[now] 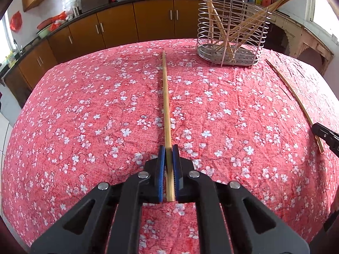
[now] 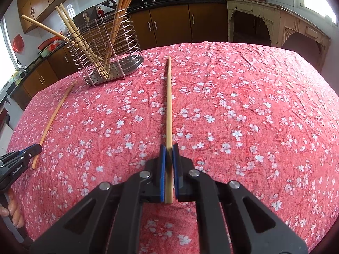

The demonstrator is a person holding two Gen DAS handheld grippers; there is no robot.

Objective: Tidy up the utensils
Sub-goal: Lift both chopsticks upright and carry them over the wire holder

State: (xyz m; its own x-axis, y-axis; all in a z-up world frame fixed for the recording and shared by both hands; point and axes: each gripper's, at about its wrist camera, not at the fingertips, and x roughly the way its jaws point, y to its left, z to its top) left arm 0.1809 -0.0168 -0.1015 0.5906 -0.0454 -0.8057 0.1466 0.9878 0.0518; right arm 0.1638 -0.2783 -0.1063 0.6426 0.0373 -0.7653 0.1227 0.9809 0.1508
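Note:
My left gripper (image 1: pixel 168 148) is shut on a wooden chopstick (image 1: pixel 165 97) that points away over the red floral tablecloth. My right gripper (image 2: pixel 168 147) is shut on another wooden chopstick (image 2: pixel 169 101), also pointing forward. A wire utensil holder (image 1: pixel 232 24) with several chopsticks stands at the table's far side; it also shows in the right wrist view (image 2: pixel 106 46). The right gripper's tip (image 1: pixel 326 135) and its chopstick (image 1: pixel 296 97) show at the right edge of the left view. The left gripper (image 2: pixel 35 149) and its chopstick (image 2: pixel 56 114) show at the left of the right view.
The table is covered by a red cloth with white flowers (image 1: pixel 95 116). Brown kitchen cabinets (image 1: pixel 118 25) and a black counter with pans run behind the table. A worn cream cabinet (image 2: pixel 275 21) stands at the back right.

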